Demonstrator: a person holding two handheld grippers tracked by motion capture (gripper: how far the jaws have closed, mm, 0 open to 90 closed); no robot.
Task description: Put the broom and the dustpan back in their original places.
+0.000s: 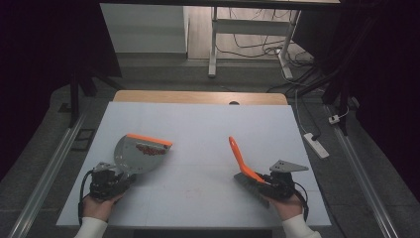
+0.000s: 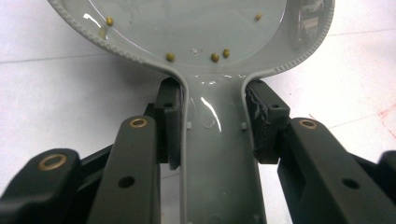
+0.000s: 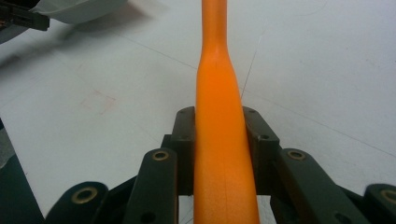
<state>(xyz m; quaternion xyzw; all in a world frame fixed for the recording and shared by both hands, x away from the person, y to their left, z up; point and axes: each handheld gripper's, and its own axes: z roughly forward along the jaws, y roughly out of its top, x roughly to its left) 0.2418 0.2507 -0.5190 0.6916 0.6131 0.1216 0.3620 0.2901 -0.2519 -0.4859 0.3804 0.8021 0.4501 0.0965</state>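
Left gripper (image 1: pixel 115 177) clamped on the grey handle of a dustpan (image 1: pixel 136 154), jaws pressed to both sides of the handle in the left gripper view. Inside the pan, small yellowish beads (image 2: pixel 215 57) near the handle end and a reddish heap (image 1: pixel 151 149) behind the orange front lip. Right gripper (image 1: pixel 267 182) clenched on the orange handle of a hand brush (image 1: pixel 243 162), dark bristles (image 1: pixel 252 187) down on the white table (image 1: pixel 198 129), handle tip angled up. Dustpan at the table's left, brush at its right, well apart.
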